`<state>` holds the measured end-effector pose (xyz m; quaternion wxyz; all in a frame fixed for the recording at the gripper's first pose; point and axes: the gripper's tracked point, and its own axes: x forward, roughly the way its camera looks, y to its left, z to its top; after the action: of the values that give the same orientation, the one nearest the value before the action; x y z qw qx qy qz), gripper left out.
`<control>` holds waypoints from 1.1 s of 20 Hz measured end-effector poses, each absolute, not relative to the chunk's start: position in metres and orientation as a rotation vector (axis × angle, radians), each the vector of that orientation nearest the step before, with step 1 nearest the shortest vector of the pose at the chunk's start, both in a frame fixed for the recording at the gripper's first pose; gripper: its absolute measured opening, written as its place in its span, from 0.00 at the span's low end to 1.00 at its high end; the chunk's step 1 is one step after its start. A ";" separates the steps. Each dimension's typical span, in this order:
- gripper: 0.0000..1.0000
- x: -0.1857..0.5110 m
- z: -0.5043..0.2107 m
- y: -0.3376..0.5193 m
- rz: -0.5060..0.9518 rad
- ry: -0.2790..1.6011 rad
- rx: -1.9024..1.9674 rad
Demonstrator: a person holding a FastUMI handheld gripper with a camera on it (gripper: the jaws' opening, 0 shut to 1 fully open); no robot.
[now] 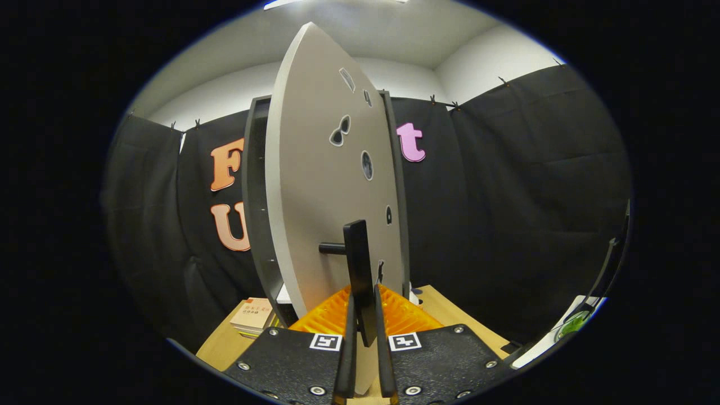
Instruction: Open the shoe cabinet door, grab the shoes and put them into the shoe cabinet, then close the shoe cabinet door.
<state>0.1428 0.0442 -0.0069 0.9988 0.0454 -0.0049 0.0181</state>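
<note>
The claw (pixel 365 360) is clenched on the dark vertical handle (pixel 358 270) of the shoe cabinet door (pixel 320 185), both fingers pressing the bar's lower end from either side. The pale door stands swung partway out from the dark cabinet frame (pixel 254 208), its edge turned towards the claw, so a gap shows between door and frame on the hinge side. Whether it is being opened or closed I cannot tell from this moment alone.

As for progress, I see no shoes, and the cabinet's inside is hidden behind the door, so I cannot say whether they are already stowed. If the door is on its way open, nearly everything remains: fetching the shoes, placing them inside, and shutting up. If it is closing, only the last push is left.

The cabinet stands on a wooden table (pixel 450 315). An orange ribbed piece (pixel 405 318) lies just ahead of the fingers at the foot of the door, close enough that the door's sweep may brush it. A small stack of booklets (pixel 253 316) sits near the cabinet's other side, clear of the swing.
</note>
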 end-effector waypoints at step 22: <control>0.07 0.141 -0.016 -0.096 -0.088 -0.012 0.068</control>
<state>0.1408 -0.0961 -0.0158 0.9984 0.0340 -0.0060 -0.0439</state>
